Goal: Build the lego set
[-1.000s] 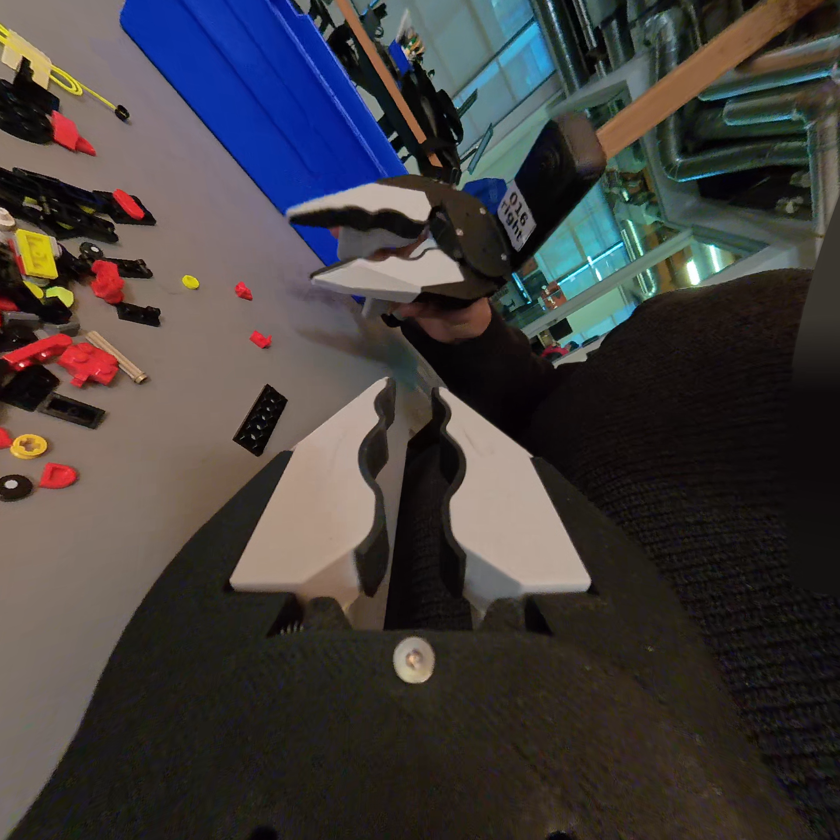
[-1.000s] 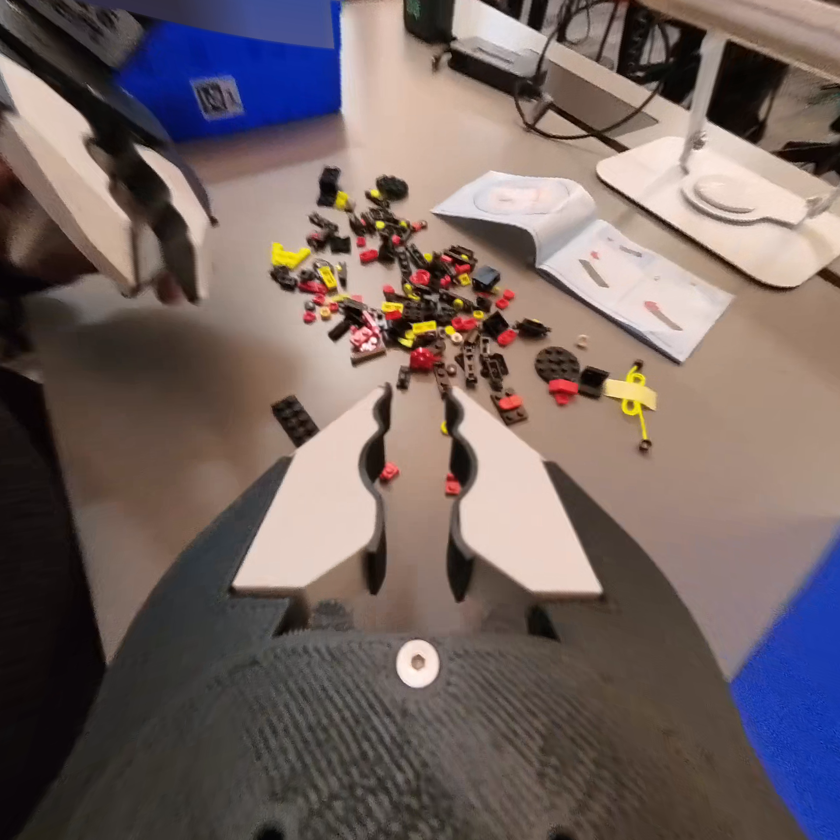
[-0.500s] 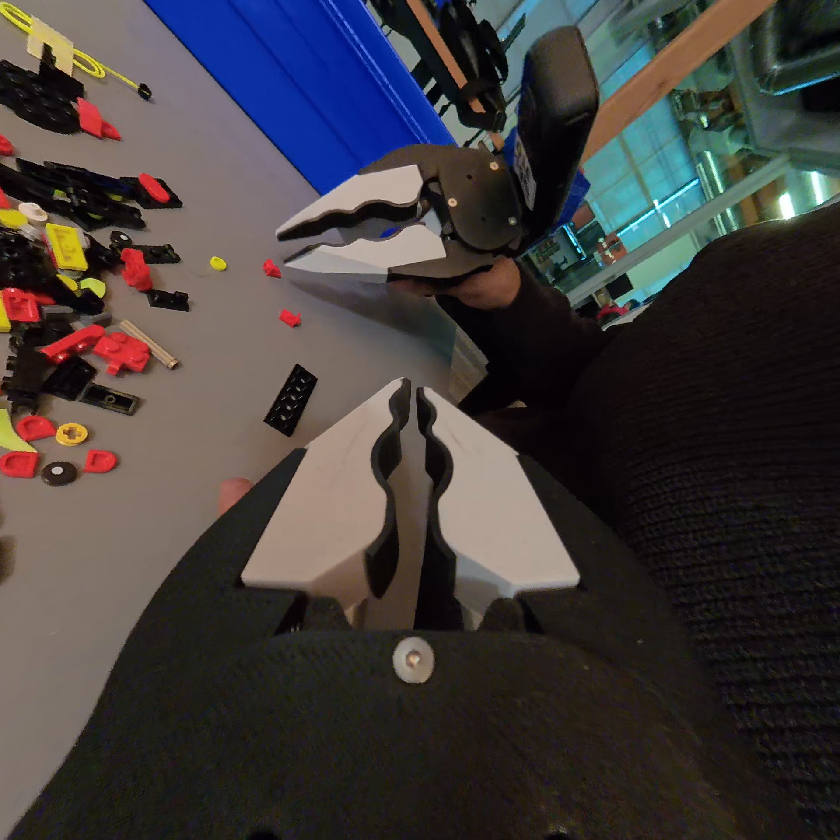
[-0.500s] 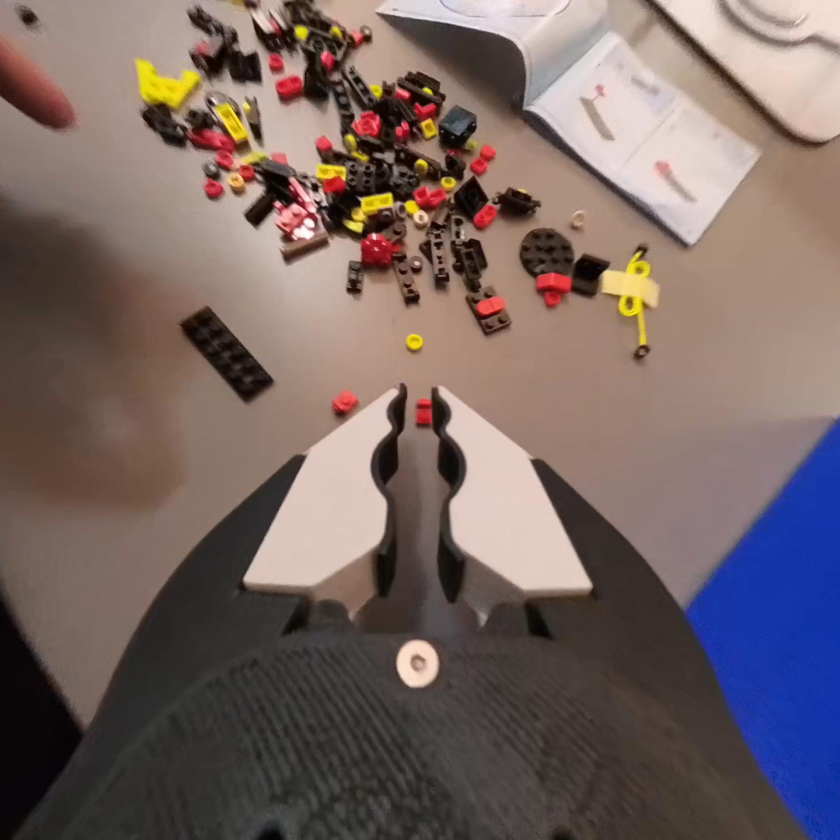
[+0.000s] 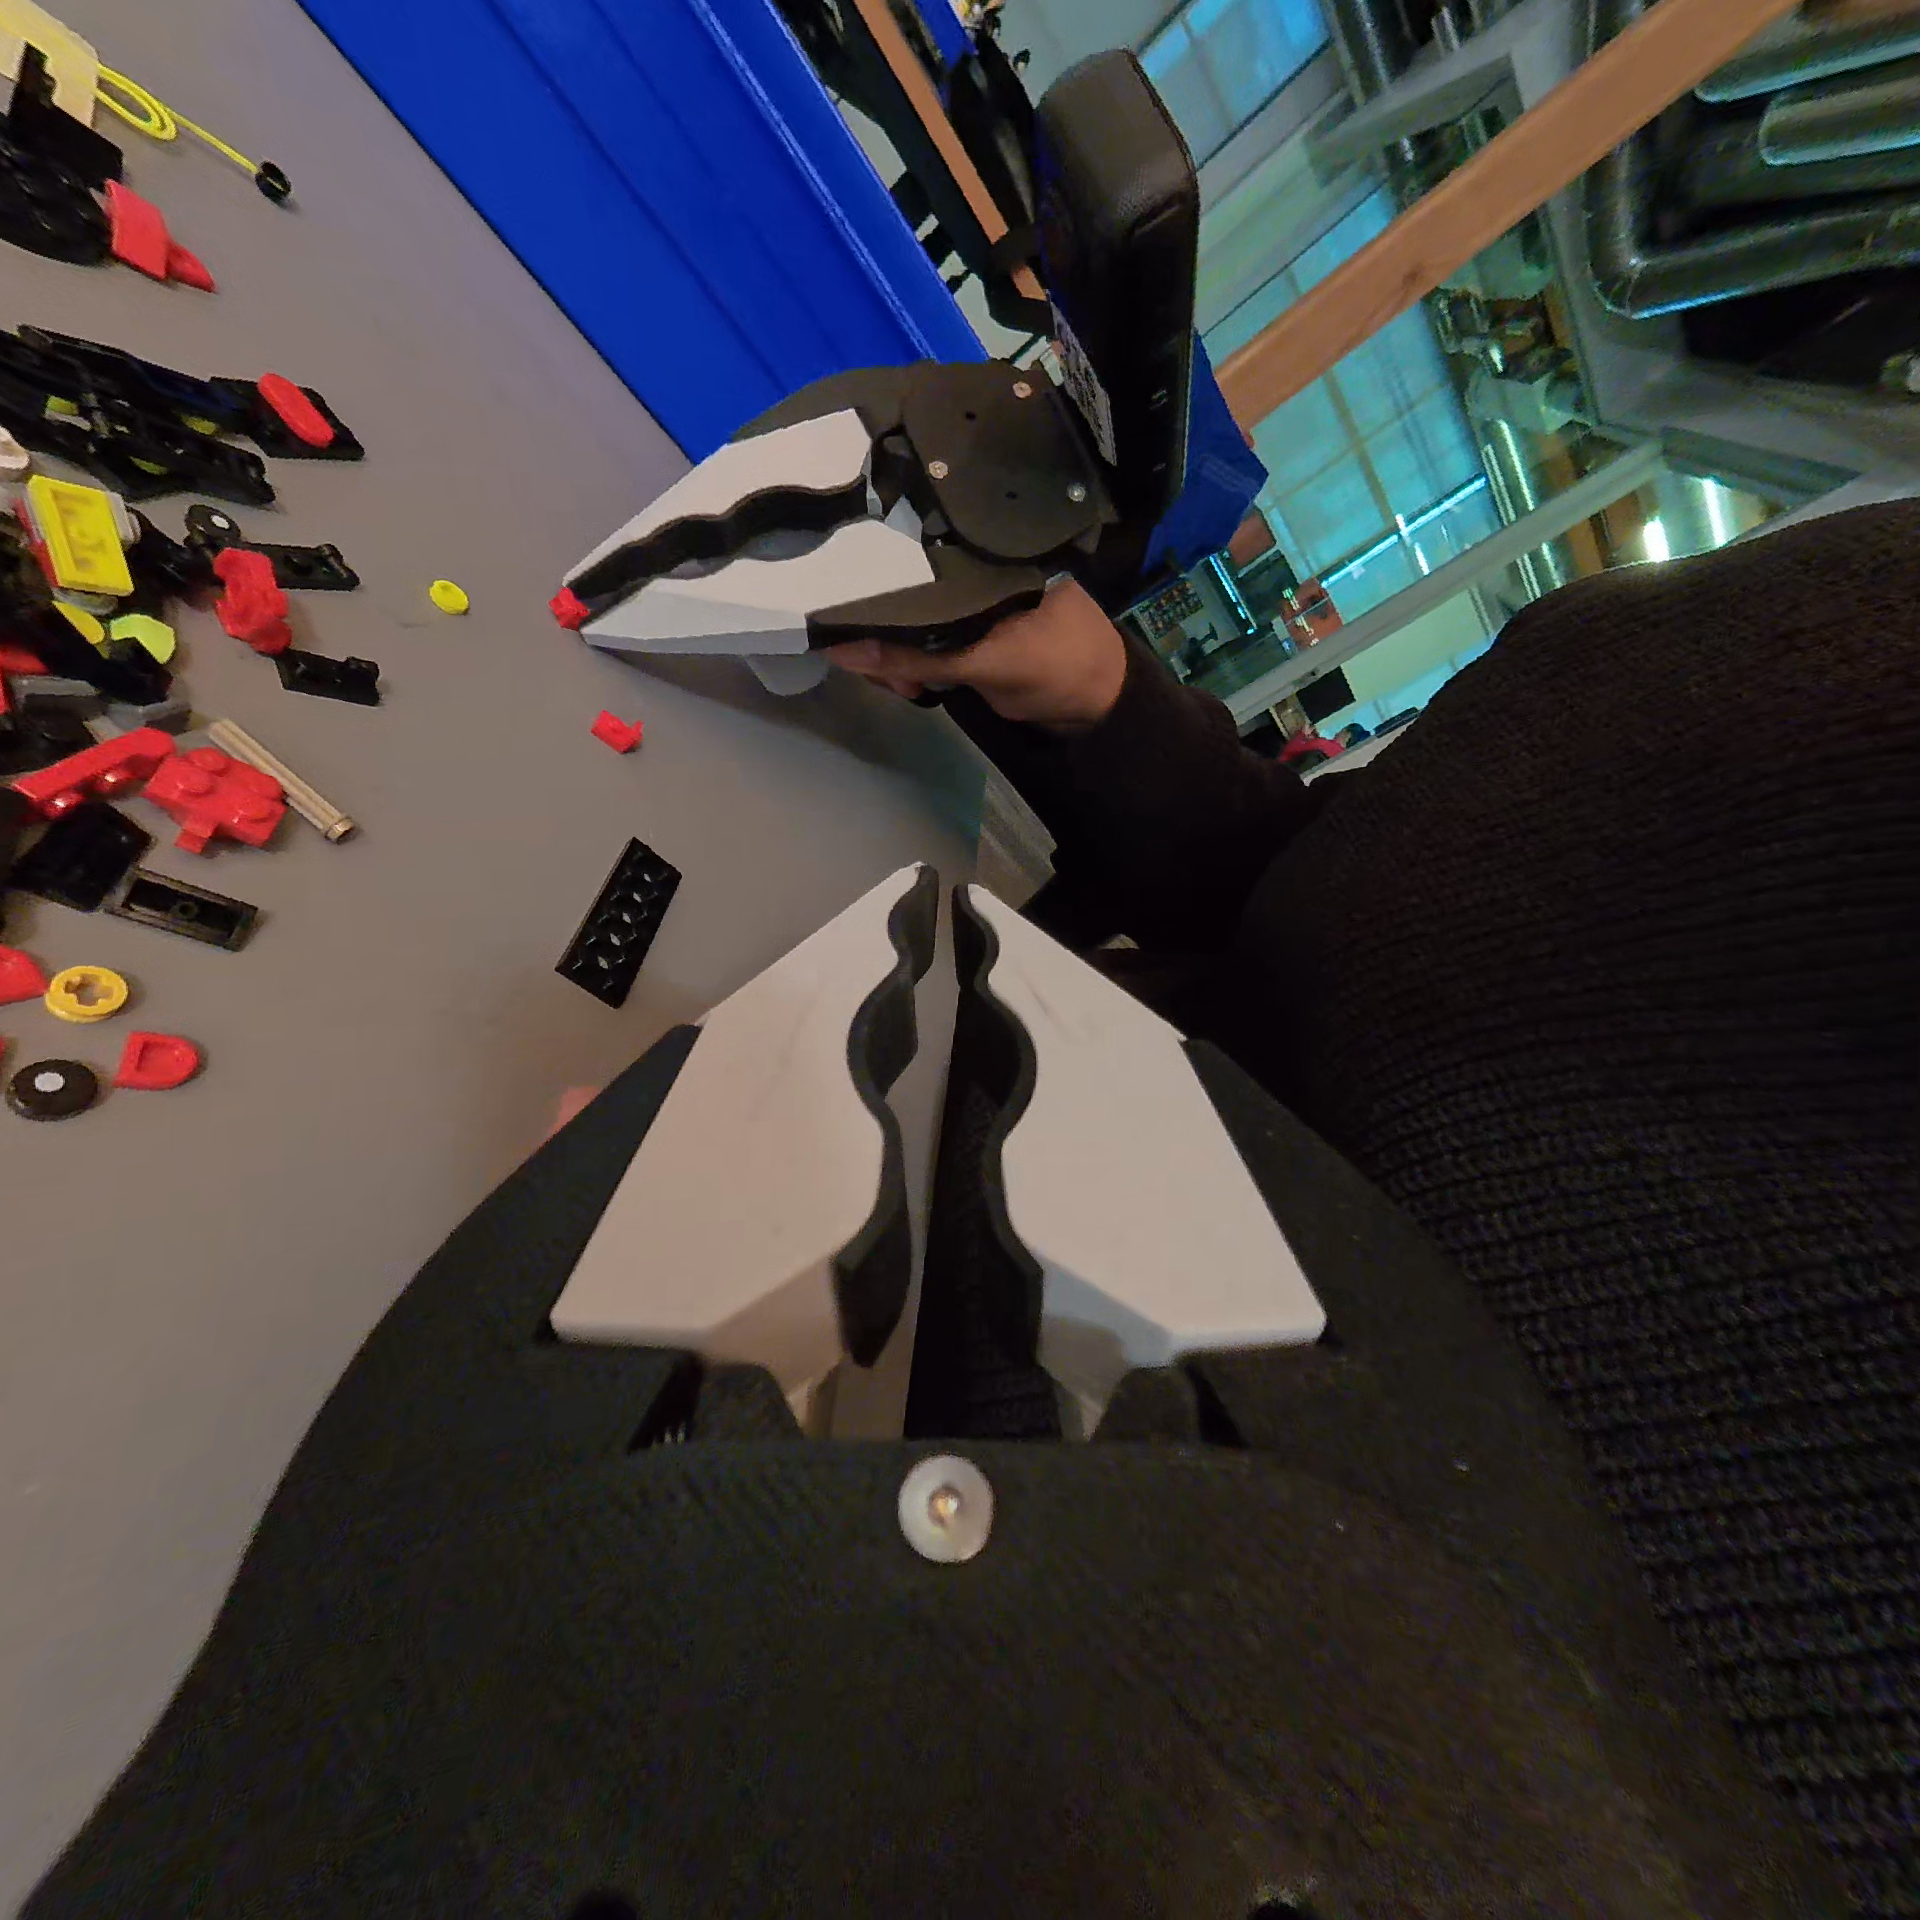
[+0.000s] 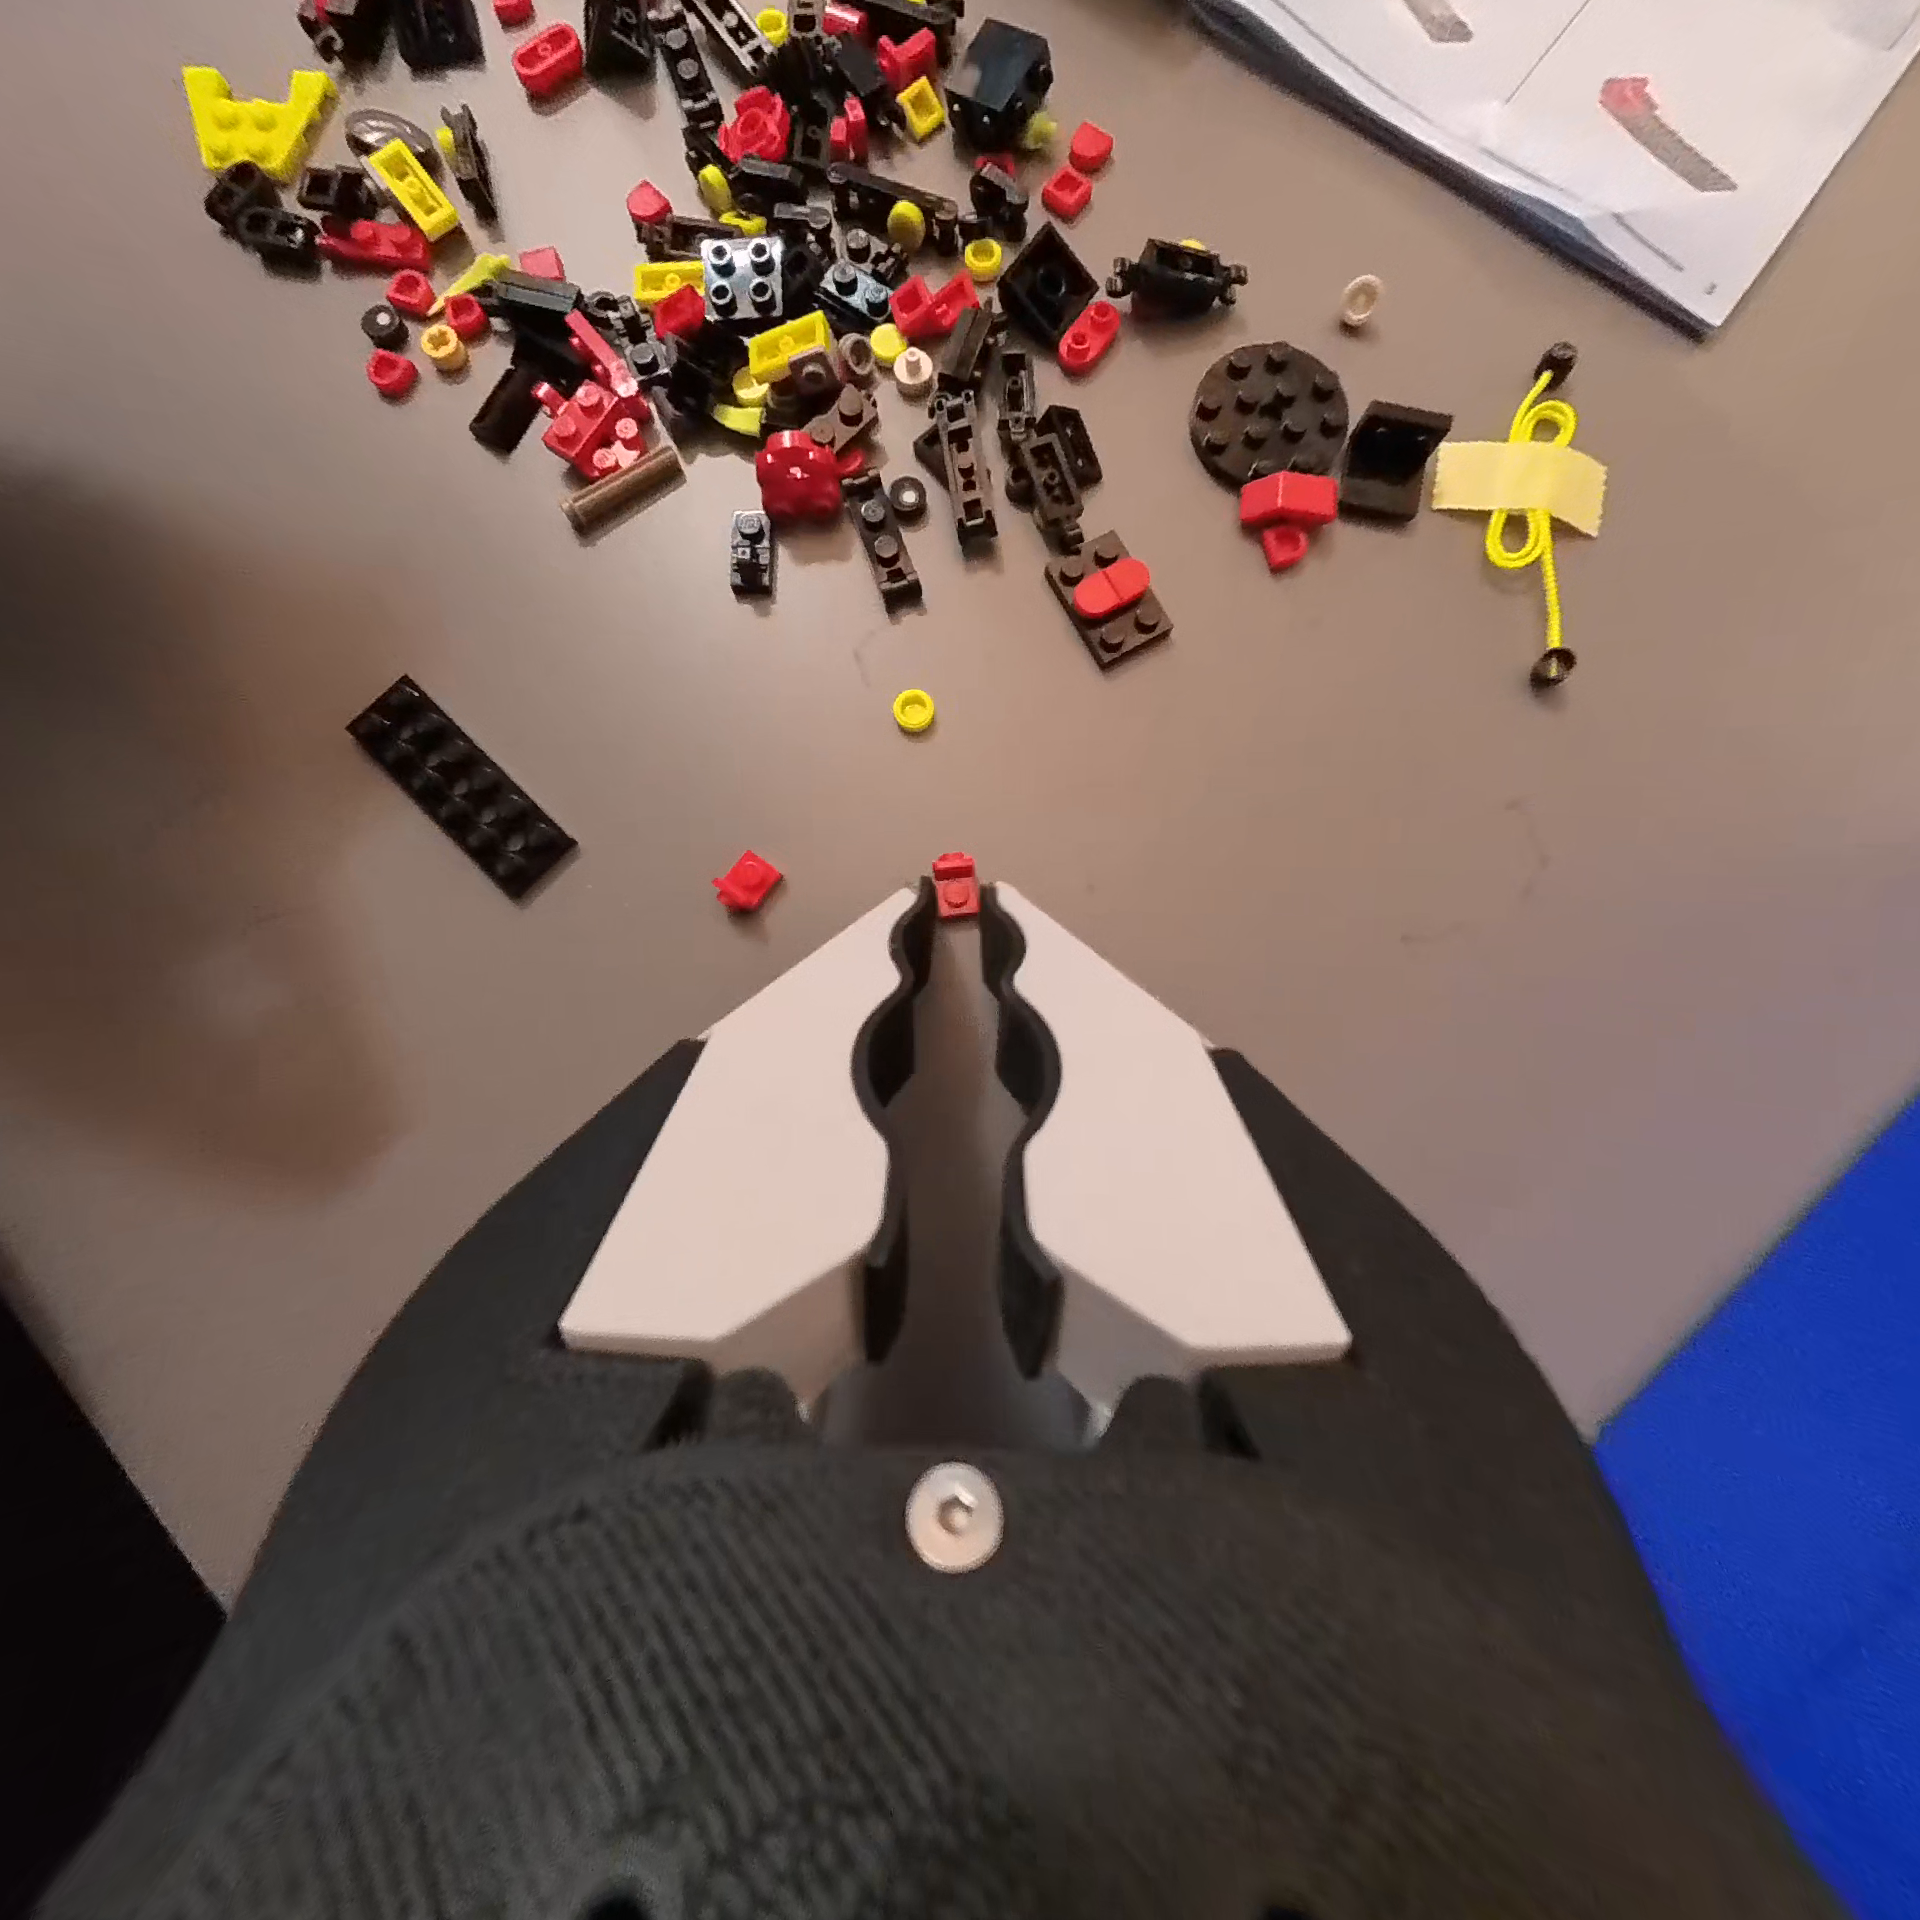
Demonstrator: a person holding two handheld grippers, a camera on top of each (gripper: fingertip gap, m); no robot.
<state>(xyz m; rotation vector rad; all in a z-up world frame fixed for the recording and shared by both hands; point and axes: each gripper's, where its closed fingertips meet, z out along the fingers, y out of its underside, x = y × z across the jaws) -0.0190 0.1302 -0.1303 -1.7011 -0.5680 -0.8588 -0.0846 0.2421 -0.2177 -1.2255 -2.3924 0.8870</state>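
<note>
My right gripper (image 6: 956, 896) is down at the grey table, its tips shut on a small red lego piece (image 6: 956, 891) that rests on the table. The left wrist view shows this gripper (image 5: 582, 613) from the side, the red piece (image 5: 568, 608) at its tip. A second small red piece (image 6: 748, 881) lies just to its left, and a black 2x6 plate (image 6: 460, 787) lies further left. My left gripper (image 5: 943, 894) is shut and empty, held above the table's near edge, over a dark sleeve.
A pile of black, red and yellow lego pieces (image 6: 790, 312) lies beyond the right gripper. A lone yellow round stud (image 6: 913, 710), a round black plate (image 6: 1268, 416), a taped yellow string (image 6: 1522, 488) and an open instruction booklet (image 6: 1558, 125) lie nearby. A blue bin (image 6: 1787, 1351) is at the right. My right fingertips sit around 15 cm from my left ones. Both grippers' tips are roughly 9 cm from the black 2x6 plate (image 6: 460, 787). It turns up in the left wrist view (image 5: 636, 902) as well.
My right gripper has dropped to the table and closed its tips on the small red piece. My left gripper has closed from slightly open to shut.
</note>
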